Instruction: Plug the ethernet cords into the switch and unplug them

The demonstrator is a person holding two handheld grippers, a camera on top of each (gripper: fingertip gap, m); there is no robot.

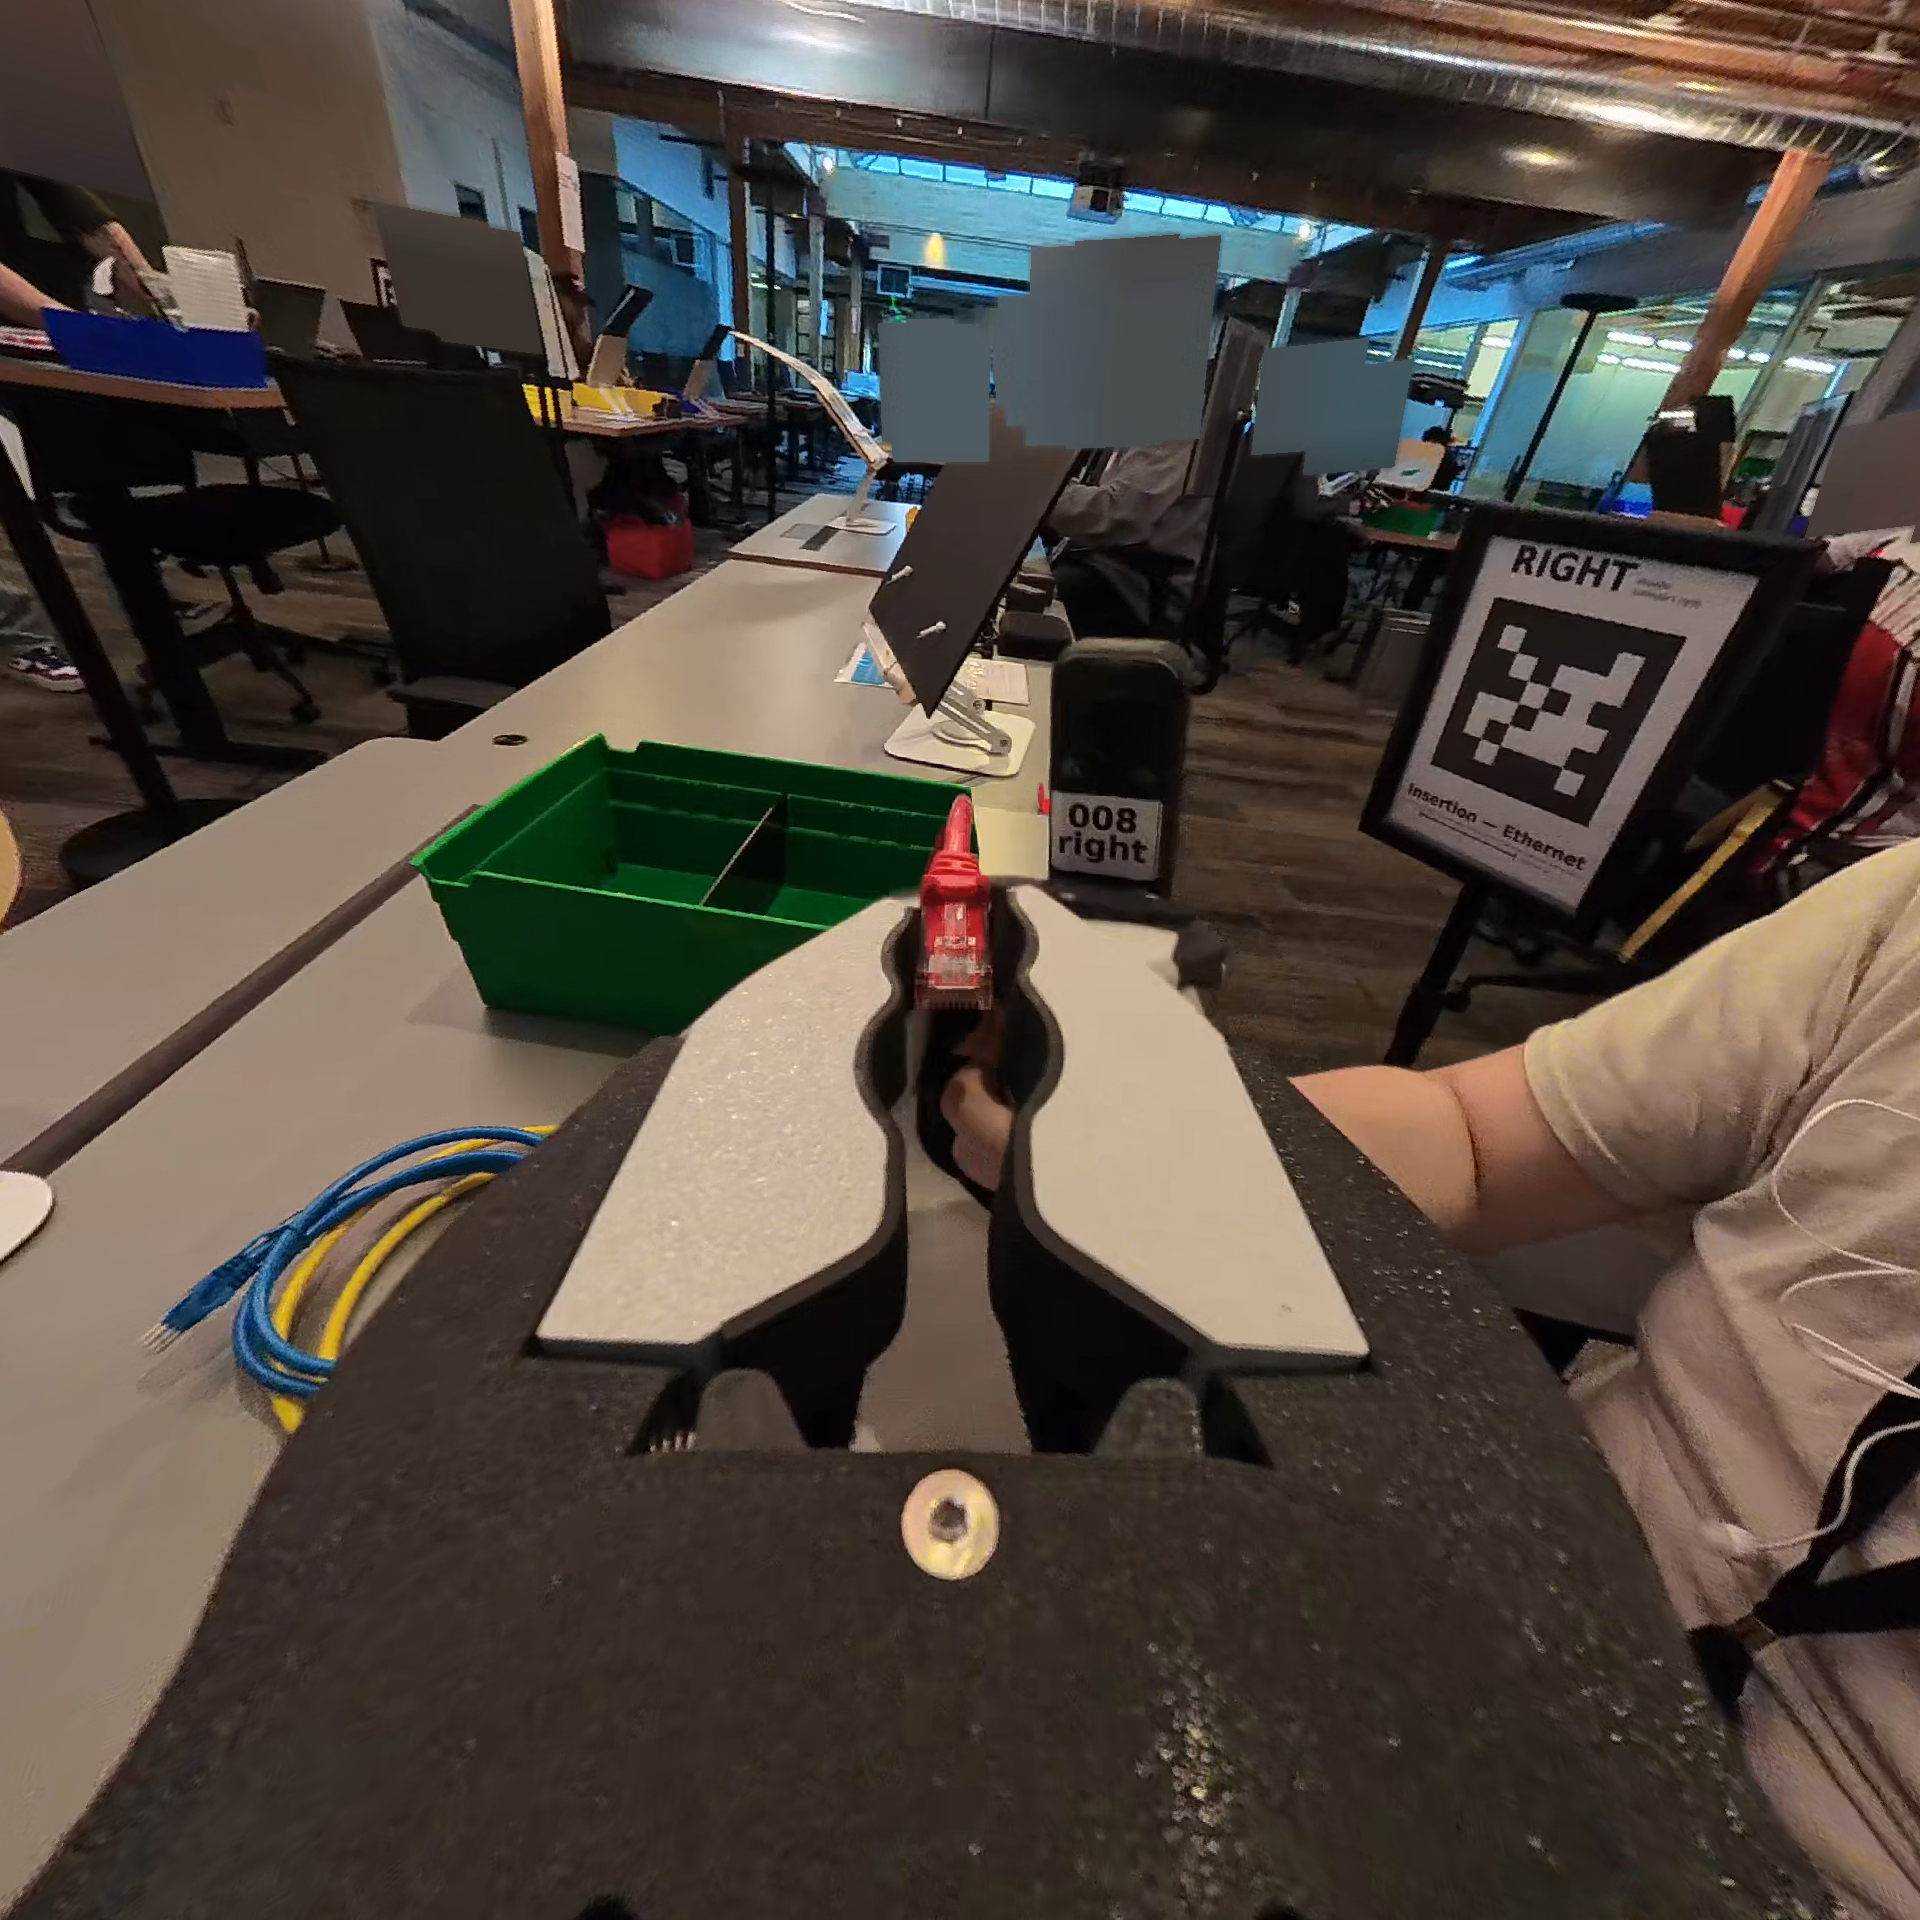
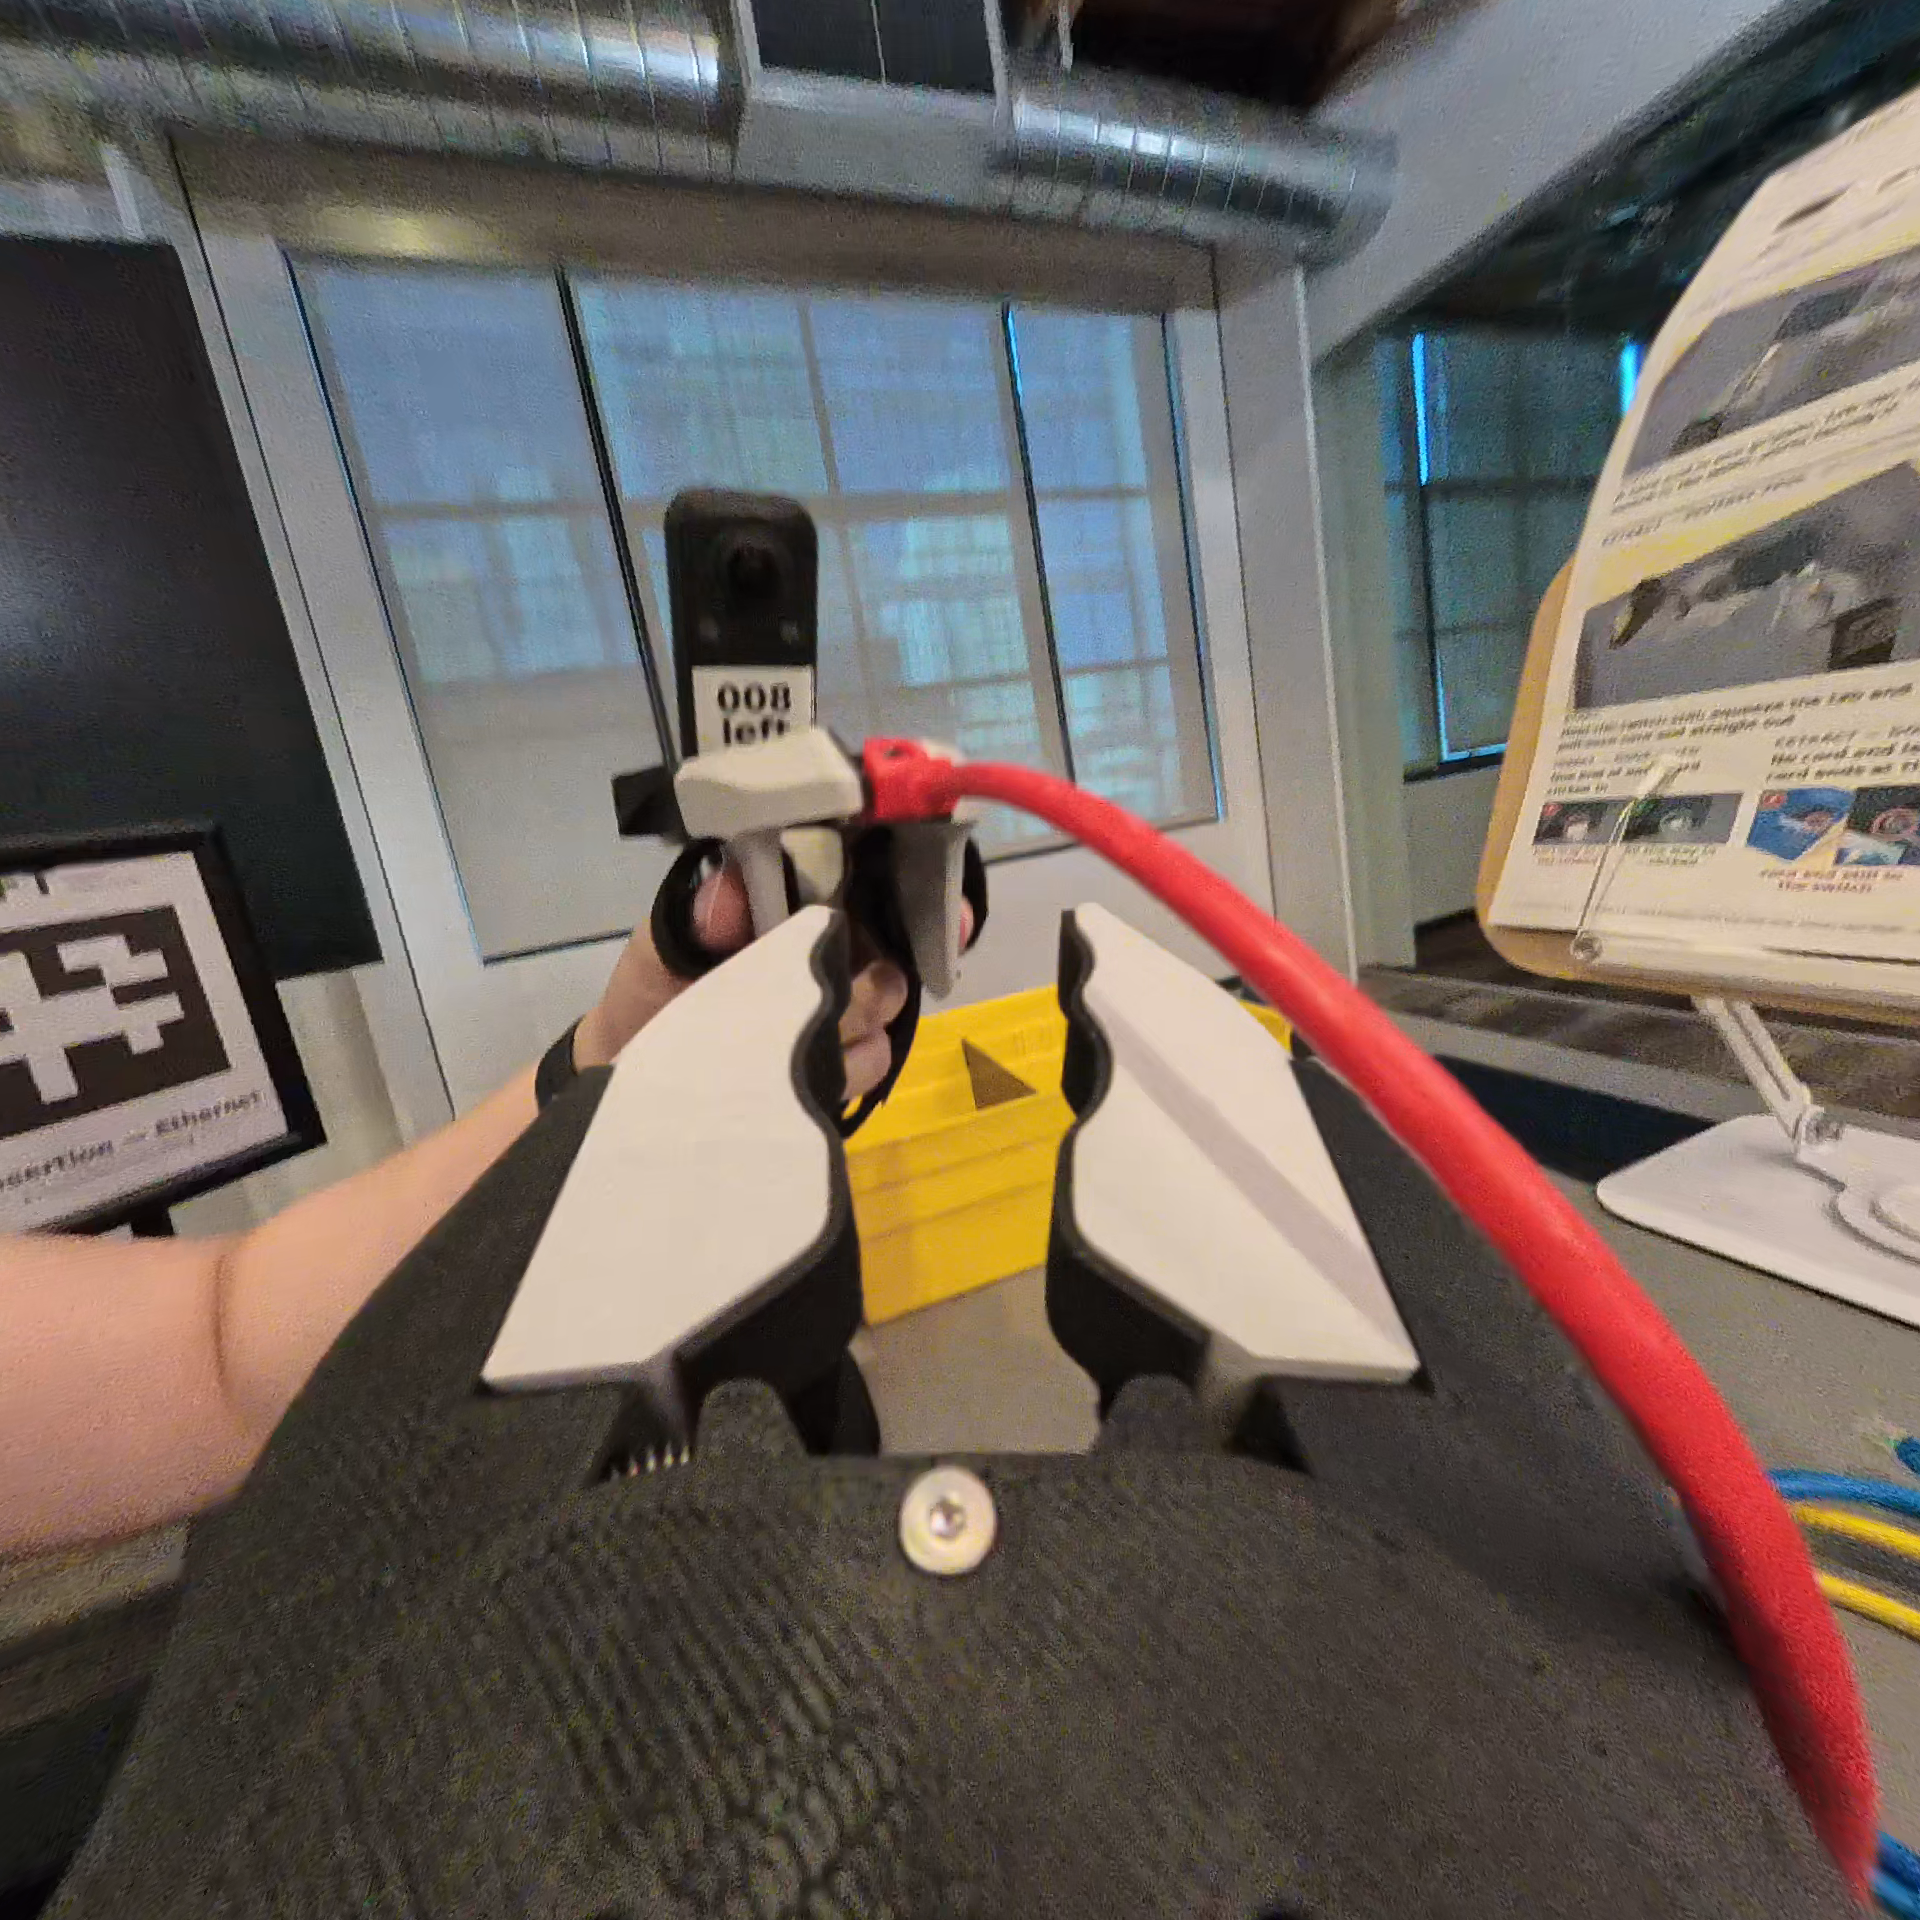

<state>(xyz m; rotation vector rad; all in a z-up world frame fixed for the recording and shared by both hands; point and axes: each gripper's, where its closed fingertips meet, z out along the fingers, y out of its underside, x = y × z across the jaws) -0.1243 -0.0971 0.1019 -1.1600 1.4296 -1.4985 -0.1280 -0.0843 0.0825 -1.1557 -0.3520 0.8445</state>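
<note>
Grey office desk (image 1: 260, 1039) with green bin (image 1: 623, 914), left gripper (image 1: 954, 961) pinching red ethernet plug (image 1: 951, 940), right gripper (image 2: 951, 987) fingers spread, holding nothing, yellow bin (image 2: 956, 1174) beyond

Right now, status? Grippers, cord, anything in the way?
Left gripper clamped on red plug. Right gripper open, nothing between the fingers. Red cord arcs past right gripper. Switch not in view.

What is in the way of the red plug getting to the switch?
No telling: the switch shows in neither view. The left tongs pinch the red plug up in the air, with only the green bin and the right tongs' camera beyond it.
</note>
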